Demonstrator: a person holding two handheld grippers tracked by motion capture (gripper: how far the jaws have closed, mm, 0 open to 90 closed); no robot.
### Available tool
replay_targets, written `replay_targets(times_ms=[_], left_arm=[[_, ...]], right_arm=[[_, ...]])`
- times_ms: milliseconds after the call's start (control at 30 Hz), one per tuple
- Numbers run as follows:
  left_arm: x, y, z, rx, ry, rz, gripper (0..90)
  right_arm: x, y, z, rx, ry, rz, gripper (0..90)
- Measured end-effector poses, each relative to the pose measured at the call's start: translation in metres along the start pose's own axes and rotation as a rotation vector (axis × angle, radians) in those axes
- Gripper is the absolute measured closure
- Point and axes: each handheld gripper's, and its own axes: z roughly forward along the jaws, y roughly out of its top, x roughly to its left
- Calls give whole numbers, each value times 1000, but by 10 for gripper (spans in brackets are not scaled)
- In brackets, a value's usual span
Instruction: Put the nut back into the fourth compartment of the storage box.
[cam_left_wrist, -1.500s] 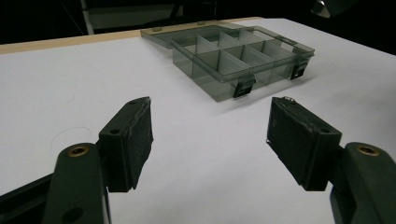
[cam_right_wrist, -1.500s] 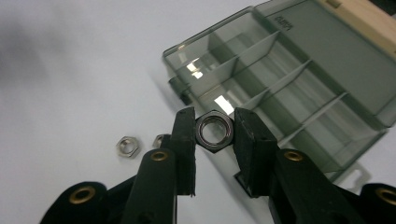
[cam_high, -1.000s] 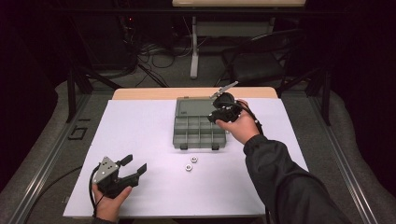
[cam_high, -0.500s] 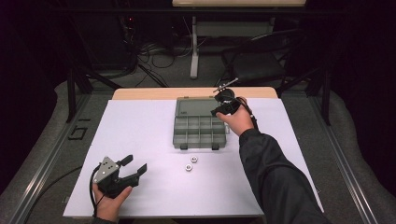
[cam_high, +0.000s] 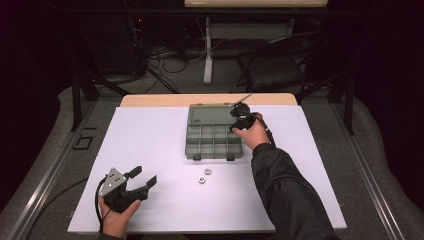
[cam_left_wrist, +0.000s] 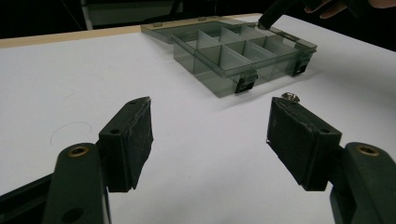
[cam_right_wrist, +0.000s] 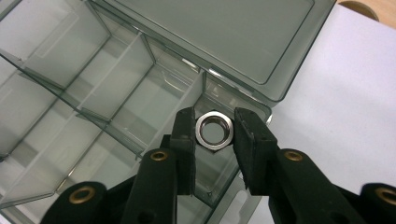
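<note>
Jaws on nut over white table (dark room)

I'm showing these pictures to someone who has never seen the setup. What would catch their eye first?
Probably the shiny hex nut clamped in the right gripper, poised over a corner compartment of the open, smoky-clear organizer box at the table's far middle. Next, two more nuts lying loose on the white sheet just in front of the box, and the left gripper resting open at the near left.

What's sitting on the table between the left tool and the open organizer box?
In the high view, two loose nuts lie on the white sheet between the left tool and the organizer box; otherwise that stretch is bare.
</note>
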Motion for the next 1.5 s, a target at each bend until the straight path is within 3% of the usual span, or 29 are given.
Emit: replay_targets(times_ms=[167, 400, 533, 567, 600, 633, 700, 733, 767, 800, 833, 867, 900, 1033, 1100, 1133, 1167, 1433, 1467, 1500], left_arm=[[0, 0, 0, 4, 1, -1, 314], [0, 0, 0, 3, 1, -1, 313], [1, 0, -1, 3, 6, 0, 313], [1, 0, -1, 1, 6, 0, 313], [1, 0, -1, 2, 7, 0, 313], [1, 0, -1, 1, 8, -1, 313], [1, 0, -1, -1, 10, -2, 313], [1, 0, -1, -1, 10, -2, 313], [0, 0, -1, 0, 11, -3, 313], [0, 1, -2, -2, 13, -3, 313], [0, 1, -2, -2, 13, -3, 313], [0, 1, -2, -3, 13, -3, 313], [0, 1, -2, -4, 9, -2, 313], [-1, 1, -2, -2, 12, -2, 313], [-2, 1, -2, -2, 14, -2, 313], [-2, 1, -2, -2, 14, -2, 313], [-2, 1, -1, -4, 10, -3, 313], [-2, 1, -1, -1, 13, -3, 313], [-2, 1, -1, -1, 13, -3, 313], [-2, 1, -1, -2, 11, -3, 313]], right_arm=[[2, -1, 3, -13, 9, -7, 699], [9, 3, -7, -46, -2, -57, 490], [11, 3, -14, -66, 9, -68, 457], [13, 1, -18, -100, 19, -71, 435], [13, 1, -18, -100, 19, -71, 435], [19, -2, -24, -133, 35, -86, 425], [22, -3, -29, -122, 36, -103, 421], [28, -6, -34, -166, 43, -121, 417], [31, -7, -39, -156, 50, -134, 415], [34, -8, -47, -103, 51, -153, 414], [34, -8, -47, -103, 51, -153, 414], [43, -15, -49, -204, 81, -150, 414], [46, -17, -54, -170, 84, -170, 415], [58, -27, -63, -210, 116, -183, 422], [63, -33, -68, -189, 130, -196, 435], [63, -33, -68, -189, 130, -196, 435], [69, -38, -69, -223, 147, -196, 444], [94, -56, -70, -204, 196, -251, 470], [98, -58, -68, -227, 202, -250, 473], [100, -59, -70, -171, 207, -272, 474]])
